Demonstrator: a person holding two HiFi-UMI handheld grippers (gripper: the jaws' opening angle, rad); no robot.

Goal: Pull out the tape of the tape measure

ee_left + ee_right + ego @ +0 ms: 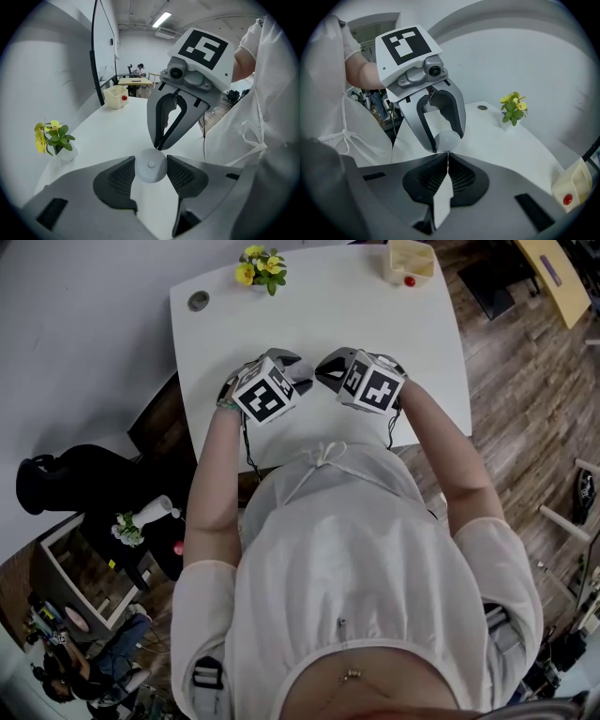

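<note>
1. The tape measure point(151, 165) is a small round pale case. It sits between the two pads of my left claw point(151, 161), held up over the near part of the table point(375, 306), just in front of my body.
2. My left claw is grasping the case. A pad presses on each side and the flat face with its centre button is turned toward that claw's camera. I judge this grip is there to anchor the case so it stays put against a pull.
3. My right claw point(447, 157) is clenched, its jaws pressed together. Their tips touch the rim of the case from the side opposite my left claw.
4. That is where I would expect the tape's end, but the tab is too small to make out between the pads, so I cannot say it is caught.
5. No tape shows between the case and the tips, so I judge the pull has not begun. The two claws meet nose to nose, which leaves room to draw them apart sideways.
6. Farther off on the table are a potted yellow flower point(54, 138), a cream bin point(115, 97) with something red in it, and a small round disc point(198, 301).
7. All three stand well apart from the claws. Nothing lies in the path of a pull; only my white top point(262, 117) hangs close on the near side.
</note>
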